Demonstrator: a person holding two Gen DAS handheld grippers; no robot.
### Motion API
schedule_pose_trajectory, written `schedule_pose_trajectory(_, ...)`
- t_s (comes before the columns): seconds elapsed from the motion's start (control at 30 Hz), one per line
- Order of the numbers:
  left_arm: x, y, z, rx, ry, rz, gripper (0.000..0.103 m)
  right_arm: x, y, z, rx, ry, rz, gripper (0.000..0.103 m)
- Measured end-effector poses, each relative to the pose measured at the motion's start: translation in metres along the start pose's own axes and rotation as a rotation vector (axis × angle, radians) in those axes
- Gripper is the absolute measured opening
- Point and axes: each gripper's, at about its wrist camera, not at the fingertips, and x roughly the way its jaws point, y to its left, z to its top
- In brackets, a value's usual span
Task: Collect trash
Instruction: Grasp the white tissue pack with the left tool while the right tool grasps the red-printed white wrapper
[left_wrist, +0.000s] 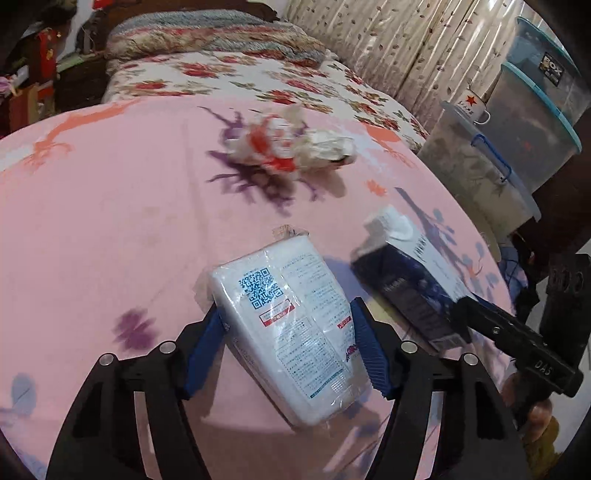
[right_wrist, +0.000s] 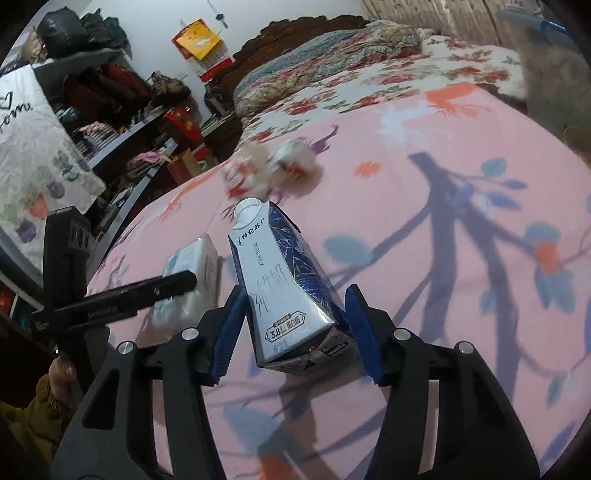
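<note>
My left gripper (left_wrist: 286, 319) is shut on a white tissue pack (left_wrist: 291, 328) with a blue QR code, over the pink bedspread (left_wrist: 110, 206). My right gripper (right_wrist: 295, 306) is shut on a blue and white milk carton (right_wrist: 280, 284), cap pointing away; the carton also shows in the left wrist view (left_wrist: 410, 273). A crumpled white and red wrapper pile (left_wrist: 288, 144) lies further up the bed, also in the right wrist view (right_wrist: 273, 168). The tissue pack shows left of the carton in the right wrist view (right_wrist: 188, 280).
Stacked clear storage bins (left_wrist: 517, 129) with a white mug (left_wrist: 474, 105) stand right of the bed. A floral quilt and pillow (left_wrist: 221, 37) lie at the head. Cluttered shelves (right_wrist: 110, 122) stand to the left. The bed's edge runs along the left in the right wrist view.
</note>
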Motion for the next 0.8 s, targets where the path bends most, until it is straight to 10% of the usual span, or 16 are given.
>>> schedule_pose_trajectory(0.33,-0.034,0.038,-0.009,-0.054,-0.078,0.059,0.065,0.002,0.036,-0.001,-0.09,0.008,-0.009,0.076)
schedule_pose_trajectory(0.53,-0.03,0.052,-0.013,-0.095,-0.078,0.041,0.065,-0.01,0.06,0.06,-0.173,-0.103,-0.034,0.078)
schedule_pose_trajectory(0.8,-0.039,0.06,-0.021,-0.107,-0.098,0.032,0.065,0.139,0.111,0.151,-0.347,0.218,-0.149,0.076)
